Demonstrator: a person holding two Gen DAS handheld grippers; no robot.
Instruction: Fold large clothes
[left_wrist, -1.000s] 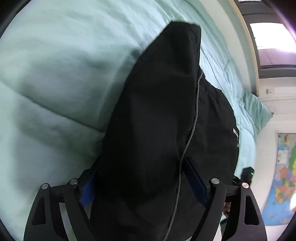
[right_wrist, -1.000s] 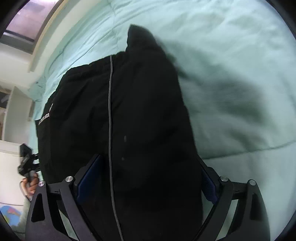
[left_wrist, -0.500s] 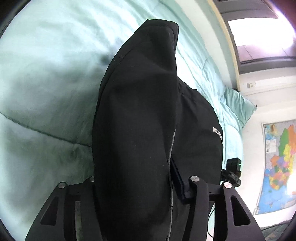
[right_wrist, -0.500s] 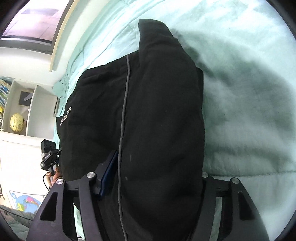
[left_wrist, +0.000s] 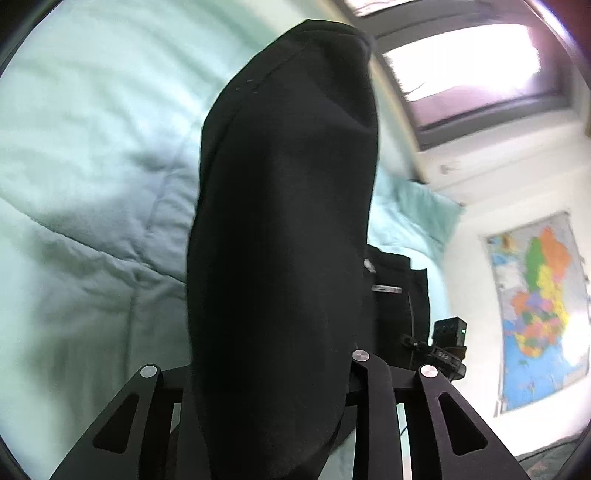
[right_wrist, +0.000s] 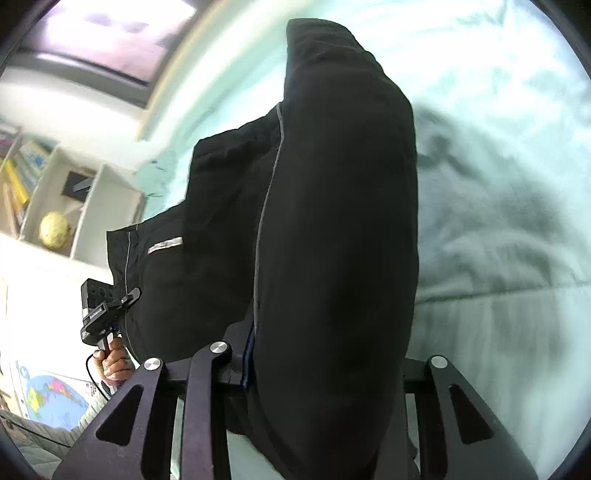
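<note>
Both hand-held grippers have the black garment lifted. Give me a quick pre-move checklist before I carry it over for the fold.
1. Left hand-held gripper closed on the black garment: ok.
2. Right hand-held gripper closed on the same garment: ok.
3. Fingertips visible: not ok, cloth covers them in both views.
4. Garment hanging flat between the grips: cannot tell; it bulges in thick folds.
5. Lower part off the green duvet: cannot tell.
6. Landing area on the duvet free of other things: ok in what shows.
</note>
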